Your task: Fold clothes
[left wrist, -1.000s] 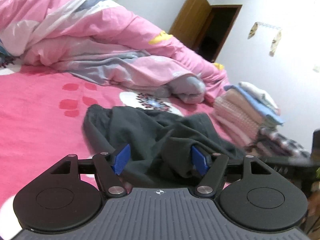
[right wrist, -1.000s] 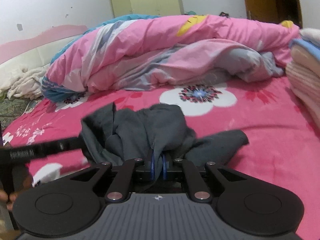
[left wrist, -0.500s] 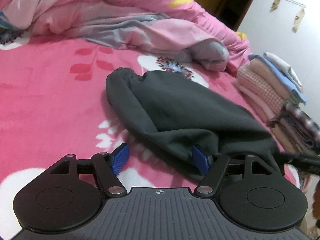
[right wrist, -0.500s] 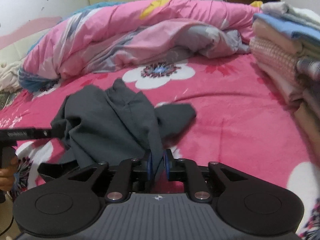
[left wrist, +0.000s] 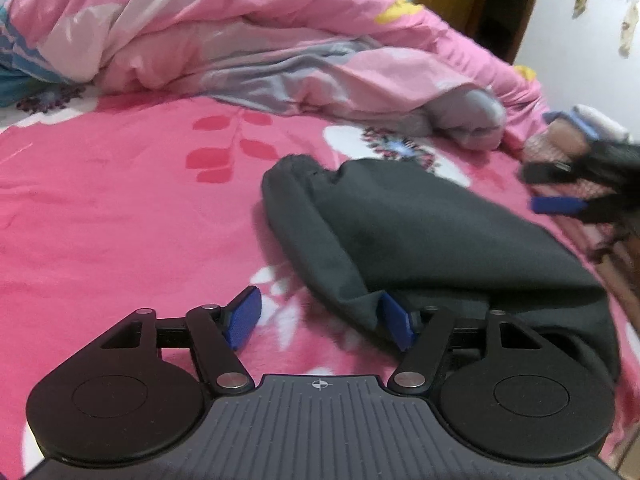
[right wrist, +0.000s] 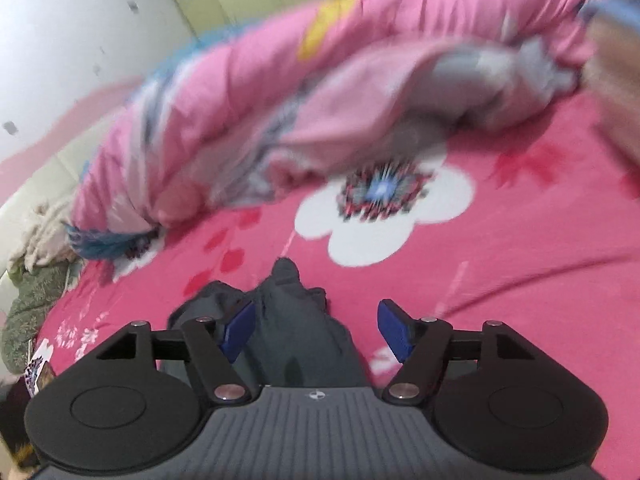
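A dark grey garment (left wrist: 420, 232) lies spread flat on the pink flowered bed sheet (left wrist: 100, 200). My left gripper (left wrist: 319, 312) hovers at its near left corner with jaws apart and closing. The cloth's edge touches the right pad (left wrist: 394, 320), and only sheet shows between the pads. In the right wrist view my right gripper (right wrist: 316, 326) has its jaws opening wide over a bunched end of the garment (right wrist: 288, 280); the pads do not press it. From the left wrist view the right gripper (left wrist: 548, 188) shows blurred at the garment's far right.
A rumpled pink and grey quilt (left wrist: 280, 40) fills the far side of the bed. A stack of folded clothes (left wrist: 560, 140) sits at the right, partly behind the right gripper. A brown door (left wrist: 480, 0) stands beyond. Beige fabric (right wrist: 36, 232) lies at the bed's left.
The right gripper was shut on the garment and drew it out flat; now its jaws have sprung apart and the view has swung and rolled. The left gripper tipped down toward the near corner.
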Tool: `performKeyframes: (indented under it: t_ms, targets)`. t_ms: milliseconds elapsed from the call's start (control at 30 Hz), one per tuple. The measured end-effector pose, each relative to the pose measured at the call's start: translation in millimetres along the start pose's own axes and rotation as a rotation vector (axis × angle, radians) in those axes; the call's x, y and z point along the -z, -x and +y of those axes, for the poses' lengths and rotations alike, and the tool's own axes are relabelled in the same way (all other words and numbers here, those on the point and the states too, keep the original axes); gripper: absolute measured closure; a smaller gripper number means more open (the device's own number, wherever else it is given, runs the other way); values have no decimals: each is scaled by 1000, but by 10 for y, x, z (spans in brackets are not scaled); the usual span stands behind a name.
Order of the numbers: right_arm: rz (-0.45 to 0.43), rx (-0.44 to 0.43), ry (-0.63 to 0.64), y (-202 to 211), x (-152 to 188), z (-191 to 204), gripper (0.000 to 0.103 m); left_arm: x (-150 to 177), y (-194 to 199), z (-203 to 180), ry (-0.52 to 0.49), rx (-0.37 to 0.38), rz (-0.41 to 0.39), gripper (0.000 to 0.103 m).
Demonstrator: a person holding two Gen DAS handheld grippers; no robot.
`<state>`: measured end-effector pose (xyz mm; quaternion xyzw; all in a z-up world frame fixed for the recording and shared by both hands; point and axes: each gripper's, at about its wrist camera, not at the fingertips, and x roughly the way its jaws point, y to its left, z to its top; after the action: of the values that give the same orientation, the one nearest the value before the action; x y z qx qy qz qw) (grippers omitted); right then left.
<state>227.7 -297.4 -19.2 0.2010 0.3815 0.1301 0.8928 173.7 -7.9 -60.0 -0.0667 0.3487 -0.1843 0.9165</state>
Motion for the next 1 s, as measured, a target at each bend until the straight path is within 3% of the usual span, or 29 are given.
performKeyframes:
  t_ms: [133,200,233,267,300,667,800,1000]
  targets:
    - [140,-26,-46,-550,-207,-75,39,-5,-9,44,10,-5,2,42]
    - [189,-27,-46,-733,-225,-80,53,1,-17,45,8,-6,-1,42]
    - [205,-23,-42,-792,-220,-78,67,5,-23,43,7,-7,-2,42]
    - [208,-27,-30,-811,-211,-65,89,7,-26,41,5,-7,-2,42]
    - [207,-34,-16,-815,-199,-47,98,8,-24,41,3,-6,-4,42]
    - [-115,-195,102,437,-295,573,101,29,31,76,9,-9,-9,45]
    - [-164,-227,156,779,-291,806,101,38,88,117,25,-2,-14,45]
    - [-156,-291,192,1058,58,959,101,20,261,297,85,25,-67,45]
